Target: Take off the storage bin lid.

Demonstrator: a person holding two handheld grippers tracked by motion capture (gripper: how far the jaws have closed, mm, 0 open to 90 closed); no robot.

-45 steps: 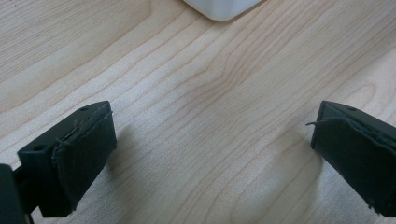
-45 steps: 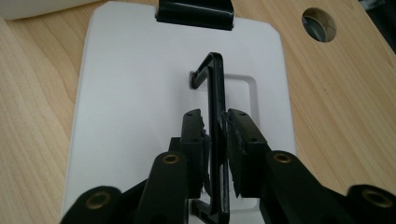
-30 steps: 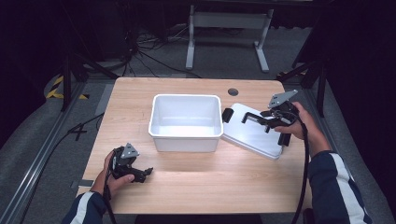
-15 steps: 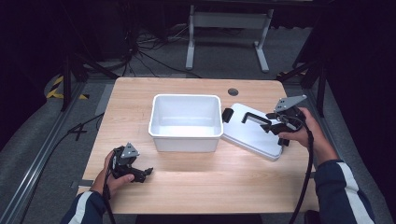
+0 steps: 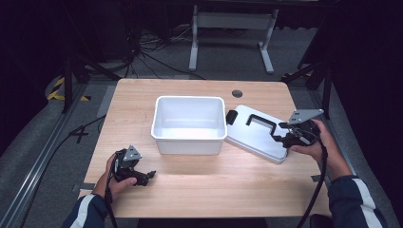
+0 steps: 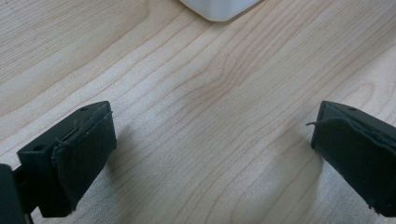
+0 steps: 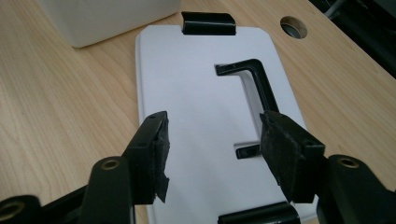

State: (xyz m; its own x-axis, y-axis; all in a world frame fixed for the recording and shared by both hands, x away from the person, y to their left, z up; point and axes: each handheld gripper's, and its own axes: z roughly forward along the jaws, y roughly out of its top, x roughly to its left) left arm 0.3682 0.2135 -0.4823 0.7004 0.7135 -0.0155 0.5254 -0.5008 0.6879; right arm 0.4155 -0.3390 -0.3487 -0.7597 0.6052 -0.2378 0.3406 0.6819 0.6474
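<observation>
A white plastic bin (image 5: 189, 124) stands open in the middle of the wooden table (image 5: 142, 95). Its flat white lid (image 5: 254, 135) lies beside it on the right, with a black handle (image 5: 260, 121) and a black clasp (image 5: 231, 117). My right gripper (image 5: 281, 137) hovers open over the lid's near right end. In the right gripper view the lid (image 7: 201, 107) lies under the gripper (image 7: 215, 135), and the handle (image 7: 254, 77) runs just ahead of the right jaw. My left gripper (image 5: 146, 176) rests open at the front left, nothing between its fingers (image 6: 88, 140).
A round cable hole (image 5: 236, 93) sits in the table behind the lid. A corner of the bin (image 6: 219, 8) shows ahead of the left gripper (image 6: 212, 126). Cables and a metal stand (image 5: 233, 28) lie on the dark floor beyond the far edge.
My right gripper has drawn back along the lid toward the table's near side, still open. The left gripper, bin and lid have not moved.
</observation>
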